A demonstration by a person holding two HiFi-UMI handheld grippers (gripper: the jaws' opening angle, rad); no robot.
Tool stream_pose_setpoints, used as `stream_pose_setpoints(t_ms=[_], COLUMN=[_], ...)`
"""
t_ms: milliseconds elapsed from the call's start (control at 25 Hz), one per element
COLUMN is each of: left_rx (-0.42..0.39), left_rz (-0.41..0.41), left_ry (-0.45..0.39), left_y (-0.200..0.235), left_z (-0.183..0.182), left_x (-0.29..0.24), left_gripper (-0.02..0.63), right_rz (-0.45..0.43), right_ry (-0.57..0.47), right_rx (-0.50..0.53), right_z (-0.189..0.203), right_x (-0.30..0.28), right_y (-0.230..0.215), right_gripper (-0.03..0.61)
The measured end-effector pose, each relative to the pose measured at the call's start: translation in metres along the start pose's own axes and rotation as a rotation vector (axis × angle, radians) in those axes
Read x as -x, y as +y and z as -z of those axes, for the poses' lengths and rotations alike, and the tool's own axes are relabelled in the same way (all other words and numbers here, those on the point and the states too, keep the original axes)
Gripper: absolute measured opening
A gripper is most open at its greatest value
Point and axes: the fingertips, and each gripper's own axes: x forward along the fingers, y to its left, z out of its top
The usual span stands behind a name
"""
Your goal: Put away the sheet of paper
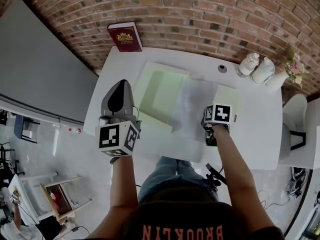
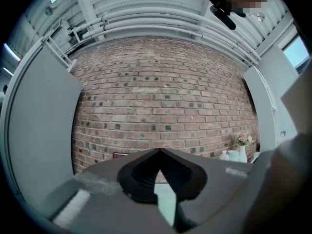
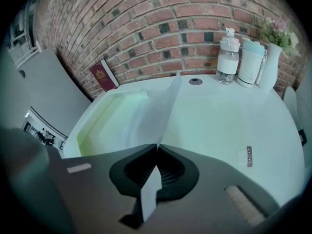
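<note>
A thin white sheet of paper (image 1: 192, 104) lies partly over an open pale green folder (image 1: 157, 91) on the white table (image 1: 250, 129). My right gripper (image 1: 206, 120) is shut on the sheet's near right edge. In the right gripper view the paper (image 3: 163, 106) runs on edge from the shut jaws (image 3: 157, 146) toward the folder (image 3: 112, 116). My left gripper (image 1: 120, 84) hangs raised over the table's left side, beside the folder and apart from it. In its own view the left gripper (image 2: 158, 151) has its tips together, aimed at the brick wall, with nothing gripped.
A dark red book (image 1: 125, 36) leans against the brick wall at the table's back left. At the back right stand two white bottles (image 1: 248, 63) and a vase of flowers (image 1: 290, 66), with a round cable hole (image 1: 222, 68) nearby. A white chair (image 1: 295, 114) is at the right.
</note>
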Motion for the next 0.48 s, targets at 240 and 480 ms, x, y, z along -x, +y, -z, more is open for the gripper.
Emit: stream_pose_setpoints(t_ms=[240,480], left_rx=[0.006,0.002], left_rz=[-0.078,-0.126], left_ry=[0.013,0.023], left_y=[0.002,-0.003], left_z=[0.007,0.013], left_x=[0.020,0.039], left_gripper=[-0.006,-0.006], right_rz=[0.068,0.037], right_ry=[0.025,0.033], right_rx=[-0.029,0.013], right_z=[0.002,-0.002], right_x=[-0.016,-0.019], right_y=[-0.002,0.005], right_gripper=[0.003,0.003])
